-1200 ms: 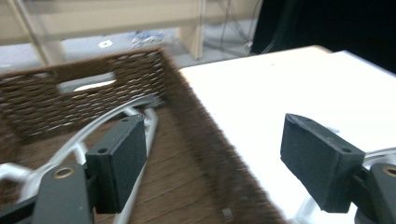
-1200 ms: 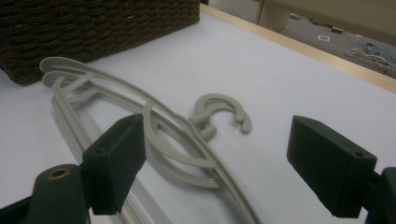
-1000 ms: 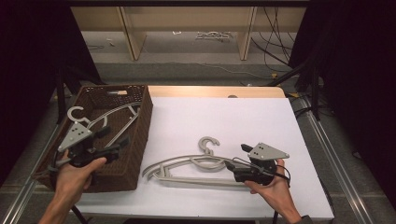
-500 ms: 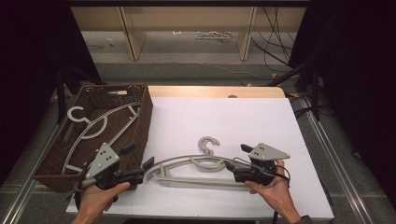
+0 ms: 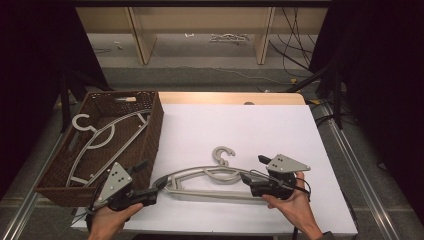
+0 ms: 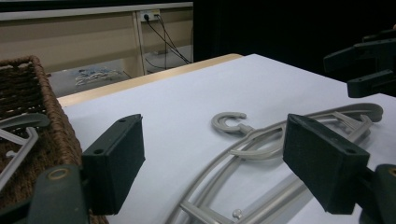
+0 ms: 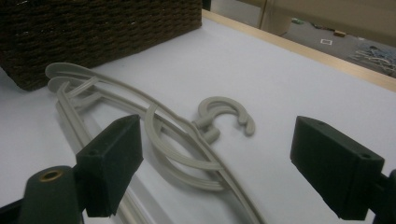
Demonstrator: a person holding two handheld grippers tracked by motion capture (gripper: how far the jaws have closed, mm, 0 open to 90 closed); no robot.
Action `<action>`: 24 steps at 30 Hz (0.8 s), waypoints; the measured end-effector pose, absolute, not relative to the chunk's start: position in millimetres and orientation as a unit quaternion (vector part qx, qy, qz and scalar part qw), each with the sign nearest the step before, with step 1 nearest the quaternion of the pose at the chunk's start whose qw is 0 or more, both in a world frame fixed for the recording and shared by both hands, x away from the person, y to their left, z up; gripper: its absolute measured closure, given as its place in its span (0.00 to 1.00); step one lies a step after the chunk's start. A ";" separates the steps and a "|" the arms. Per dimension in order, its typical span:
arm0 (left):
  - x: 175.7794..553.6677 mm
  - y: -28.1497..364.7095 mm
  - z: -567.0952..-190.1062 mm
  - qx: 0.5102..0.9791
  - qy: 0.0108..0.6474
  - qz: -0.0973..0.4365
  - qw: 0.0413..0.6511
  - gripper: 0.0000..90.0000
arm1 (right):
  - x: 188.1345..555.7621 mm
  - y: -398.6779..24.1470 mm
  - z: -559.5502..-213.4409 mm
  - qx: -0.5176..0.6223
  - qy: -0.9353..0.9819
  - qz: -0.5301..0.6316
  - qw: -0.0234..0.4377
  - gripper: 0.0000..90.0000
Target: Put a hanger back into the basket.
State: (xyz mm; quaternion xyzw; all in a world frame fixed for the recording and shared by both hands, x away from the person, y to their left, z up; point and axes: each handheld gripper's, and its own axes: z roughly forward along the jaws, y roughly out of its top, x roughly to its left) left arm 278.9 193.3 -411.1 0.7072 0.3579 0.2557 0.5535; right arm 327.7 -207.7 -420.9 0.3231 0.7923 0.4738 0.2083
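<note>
Because the grey hangers lie stacked flat on the white table with their hooks curled toward the far side, each end of the pile is open to you, and that looks like the reason you have brought one gripper to each end. From the right gripper view there seem to be two hangers, one resting on the other, with the hooks side by side. One more hanger already lies inside the brown wicker basket on the left of the table, so the pile on the table is probably meant to go there too. Your left gripper sits low at the near edge of the table, just beside the basket's near corner, pointing right toward the left tip of the hangers; its jaws stand wide apart and hold nothing, and in the left gripper view the hangers lie between and beyond the pads. Your right gripper points left at the right end of the pile, your hand cupped under it from the near side and the wrist angled inward. Its jaws are also spread and empty, with the hangers lying on the table between them.
</note>
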 end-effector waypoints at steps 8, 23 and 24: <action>278.4 189.0 -416.7 0.709 0.352 0.251 0.557 0.23 | 331.3 -209.6 -423.4 0.323 0.799 0.461 0.211 0.20; 277.5 184.8 -426.9 0.719 0.346 0.237 0.554 0.21 | 356.3 -206.3 -433.9 0.308 0.847 0.397 0.176 0.23; 277.4 184.8 -427.3 0.720 0.348 0.235 0.553 0.21 | 360.8 -206.2 -434.1 0.302 0.853 0.388 0.175 0.25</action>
